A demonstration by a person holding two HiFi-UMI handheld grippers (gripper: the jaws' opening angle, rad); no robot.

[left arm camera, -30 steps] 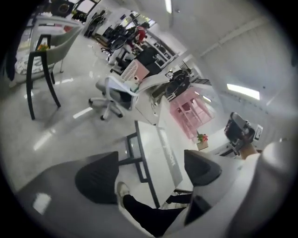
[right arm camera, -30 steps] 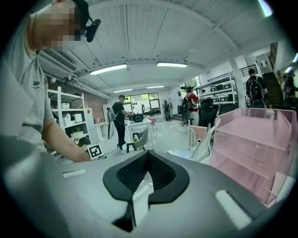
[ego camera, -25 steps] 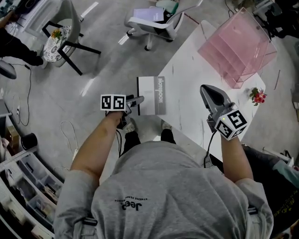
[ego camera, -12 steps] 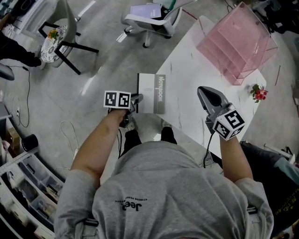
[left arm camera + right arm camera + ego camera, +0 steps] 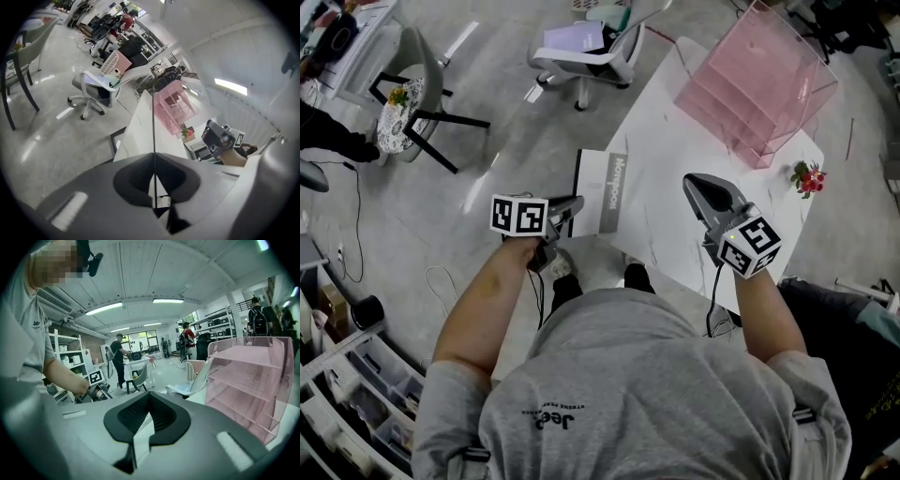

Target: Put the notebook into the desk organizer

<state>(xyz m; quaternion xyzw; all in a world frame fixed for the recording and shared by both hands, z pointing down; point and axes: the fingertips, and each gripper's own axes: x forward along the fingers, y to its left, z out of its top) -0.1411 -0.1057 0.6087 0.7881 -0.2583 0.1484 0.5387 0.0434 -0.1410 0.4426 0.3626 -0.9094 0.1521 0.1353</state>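
The grey-and-white notebook (image 5: 600, 192) lies at the left edge of the white table (image 5: 675, 225), partly over the floor. My left gripper (image 5: 577, 202) is shut on its near left corner. In the left gripper view the notebook (image 5: 154, 131) shows edge-on as a thin line running out from between the closed jaws (image 5: 154, 154). The pink desk organizer (image 5: 759, 80) stands at the table's far end, its shelves showing in the right gripper view (image 5: 243, 380). My right gripper (image 5: 690, 180) hovers over the table to the right of the notebook, shut and holding nothing (image 5: 149, 393).
A small red flower decoration (image 5: 807, 177) sits on the table near the organizer. A white office chair (image 5: 581, 47) with papers on it stands on the floor beyond the notebook. A dark chair with a patterned seat (image 5: 398, 103) is far left. People stand in the room's background.
The left jaws have closed on the notebook's near left corner. The notebook now sits slightly turned. The right gripper has kept its place over the table.
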